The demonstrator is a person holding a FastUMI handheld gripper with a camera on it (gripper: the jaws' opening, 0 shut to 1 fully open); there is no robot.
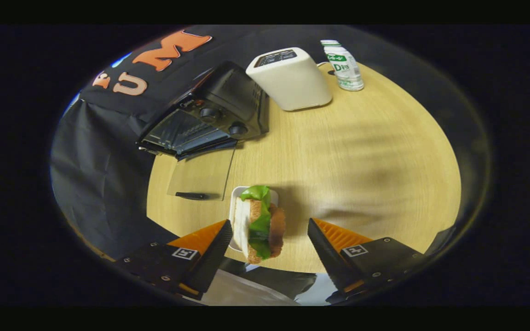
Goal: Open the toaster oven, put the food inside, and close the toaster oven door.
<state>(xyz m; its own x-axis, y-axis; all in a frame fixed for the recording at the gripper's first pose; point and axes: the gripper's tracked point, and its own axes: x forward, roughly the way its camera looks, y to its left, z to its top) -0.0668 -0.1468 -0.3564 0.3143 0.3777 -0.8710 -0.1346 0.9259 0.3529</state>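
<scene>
A round, pale wooden table [338, 151] with fine straight grain carries everything here. Between the fingers of the claw [267, 239] stands a sandwich [260, 225] of grainy brown bread, a crumpled bright green lettuce leaf and a reddish-brown filling, set on edge on a small white rectangular plate [234, 216]. The claw is wide apart: the sandwich sits close against the left finger [216, 246], though whether that finger touches it or the plate cannot be told, and a clear gap of bare wood separates it from the right finger [327, 246]. Both fingers have ribbed inner faces and taper to wedges.

Beyond the left finger, well ahead, is a boxy black metal toaster oven [210, 115] with two round knobs, its clear glass door [200, 177] folded down flat onto the table, a dark handle bar at the door's near edge. The oven's cavity is dark and its rack hard to make out. Further on, straight ahead, stands a smooth cream-white plastic slot toaster [290, 78] with rounded corners, and just beside it to the right a small white plastic bottle [344, 65] with a green label.
</scene>
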